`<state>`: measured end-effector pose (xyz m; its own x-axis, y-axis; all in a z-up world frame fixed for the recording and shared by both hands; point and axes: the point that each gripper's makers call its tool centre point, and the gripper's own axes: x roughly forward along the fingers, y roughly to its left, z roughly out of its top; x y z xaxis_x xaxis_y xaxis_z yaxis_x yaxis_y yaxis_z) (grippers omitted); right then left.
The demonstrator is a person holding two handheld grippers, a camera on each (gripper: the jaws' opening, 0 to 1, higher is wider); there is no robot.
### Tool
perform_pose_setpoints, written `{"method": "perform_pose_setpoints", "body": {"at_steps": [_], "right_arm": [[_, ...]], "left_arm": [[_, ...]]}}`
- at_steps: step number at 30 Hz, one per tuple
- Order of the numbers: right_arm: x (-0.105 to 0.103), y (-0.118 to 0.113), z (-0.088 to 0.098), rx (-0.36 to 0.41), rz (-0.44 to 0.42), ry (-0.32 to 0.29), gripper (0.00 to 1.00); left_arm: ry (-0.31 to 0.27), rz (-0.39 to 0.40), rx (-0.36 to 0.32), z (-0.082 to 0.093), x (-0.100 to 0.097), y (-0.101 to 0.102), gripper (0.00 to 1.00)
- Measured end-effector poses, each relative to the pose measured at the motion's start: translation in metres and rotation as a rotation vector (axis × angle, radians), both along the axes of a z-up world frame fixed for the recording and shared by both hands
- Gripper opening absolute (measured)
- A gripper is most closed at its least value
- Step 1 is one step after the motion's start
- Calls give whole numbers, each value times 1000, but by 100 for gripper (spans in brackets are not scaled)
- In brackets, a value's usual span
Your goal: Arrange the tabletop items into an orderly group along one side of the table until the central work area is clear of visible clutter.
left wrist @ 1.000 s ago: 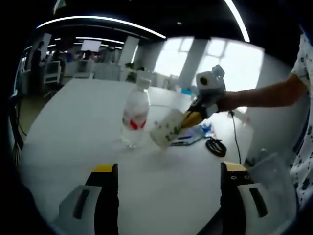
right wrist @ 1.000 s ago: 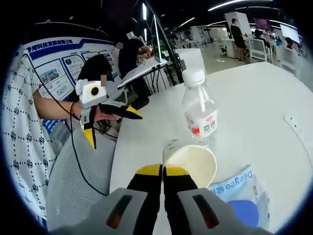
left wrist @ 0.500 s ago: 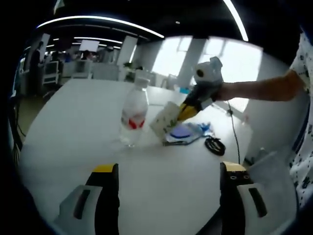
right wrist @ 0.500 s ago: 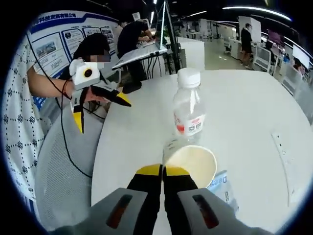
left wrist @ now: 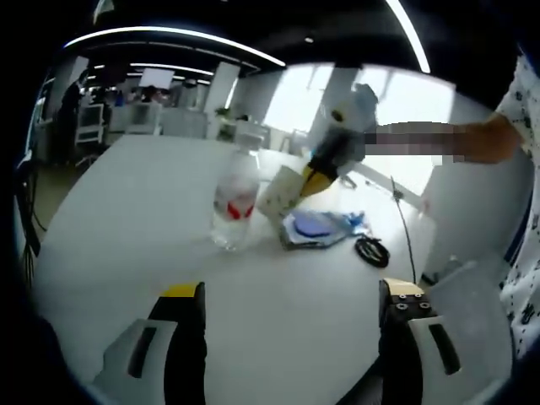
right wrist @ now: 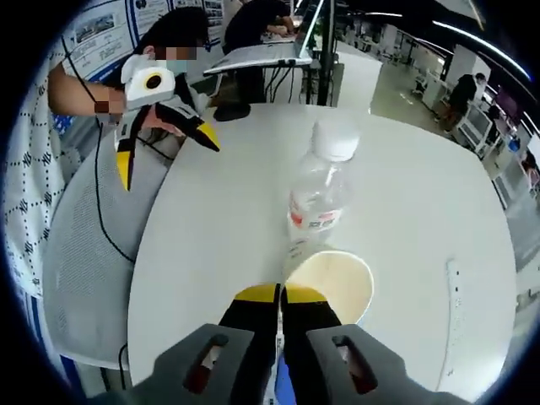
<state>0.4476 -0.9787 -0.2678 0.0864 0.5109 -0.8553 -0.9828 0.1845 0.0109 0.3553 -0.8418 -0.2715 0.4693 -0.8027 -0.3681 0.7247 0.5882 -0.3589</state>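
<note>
on the white table [left wrist: 126,228], item one: a clear plastic water bottle [left wrist: 234,202] with a red label and white cap, standing upright near the middle of the tabletop. item two: a paper cup [right wrist: 331,283], cream inside and printed with a green pattern outside, pinched by its rim between the pressed-together jaws of the right gripper [right wrist: 281,295]; in the left gripper view the cup [left wrist: 281,191] hangs tilted in the air just beside the bottle, apart from the table surface. item three: a flat blue-and-white packet [left wrist: 314,228] lying on the table beyond the cup, toward the far edge. item four: a coiled black cable [left wrist: 371,251] near the packet, with a thin lead running off the table edge. item five: a pale slim strip [right wrist: 450,316] lying flat on the table, well apart from the bottle; what it is cannot be told. the left gripper [left wrist: 291,299] hangs low over bare table with its jaws spread wide and nothing between them; it also shows in the right gripper view [right wrist: 164,135], held by a person's hand near a grey chair [right wrist: 80,253]. step in hand, by judgement: the cup is being carried to a place in the group. next move, by judgement: bring the cup level, set it down upright close to the bottle or packet without knocking the bottle, then part the jaws; the bottle, packet and cable look still to be gathered to one side.
</note>
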Motion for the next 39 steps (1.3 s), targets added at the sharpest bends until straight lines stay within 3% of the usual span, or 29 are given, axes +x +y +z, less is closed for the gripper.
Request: {"method": "perform_pose_setpoints", "body": {"at_steps": [13, 35, 39], "right_arm": [[6, -3, -7, -113, 106, -20, 0], [11, -8, -33, -391, 448, -129, 0], [8, -5, -36, -413, 495, -150, 0]], "left_arm": [[0, 12, -3, -1, -1, 4, 81], [10, 43, -10, -7, -4, 11, 80], [11, 49, -15, -7, -4, 11, 79]]}}
